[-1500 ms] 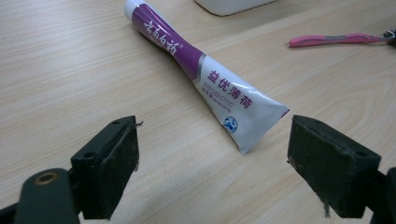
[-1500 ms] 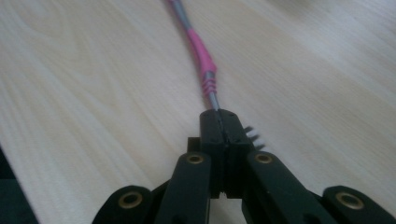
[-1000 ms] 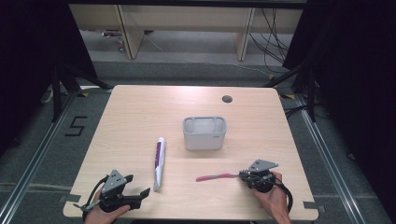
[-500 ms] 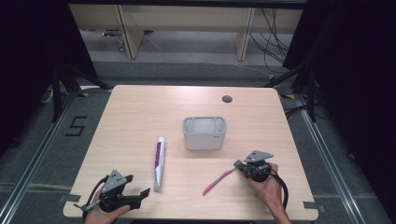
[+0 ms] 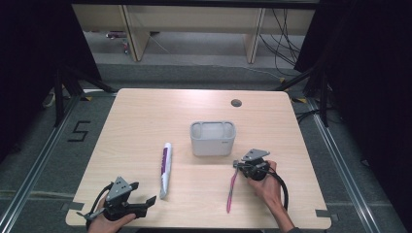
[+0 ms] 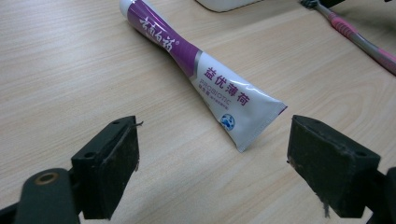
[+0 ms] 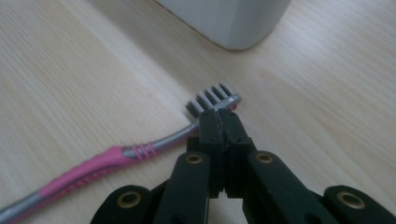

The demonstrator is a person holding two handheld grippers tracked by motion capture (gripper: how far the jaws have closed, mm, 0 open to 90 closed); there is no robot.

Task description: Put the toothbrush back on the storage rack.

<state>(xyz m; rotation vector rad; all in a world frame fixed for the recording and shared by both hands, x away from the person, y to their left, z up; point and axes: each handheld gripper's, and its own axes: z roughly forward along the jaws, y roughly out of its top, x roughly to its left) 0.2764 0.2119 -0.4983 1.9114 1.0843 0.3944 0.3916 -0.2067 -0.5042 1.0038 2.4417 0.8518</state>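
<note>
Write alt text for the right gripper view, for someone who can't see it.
The right gripper, its two black jaws closed together, pinches a pink and grey toothbrush at the neck just behind the bristles. The handle runs off to the lower left across a light wooden table, and the corner of a grey holder stands behind.

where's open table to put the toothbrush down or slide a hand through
Free: the far strip between the grey holder and the table's far edge, bar a small dark hole; the left side beyond the toothpaste tube. Crowded: the near right, where the right gripper grips the pink toothbrush beside the holder.
</note>
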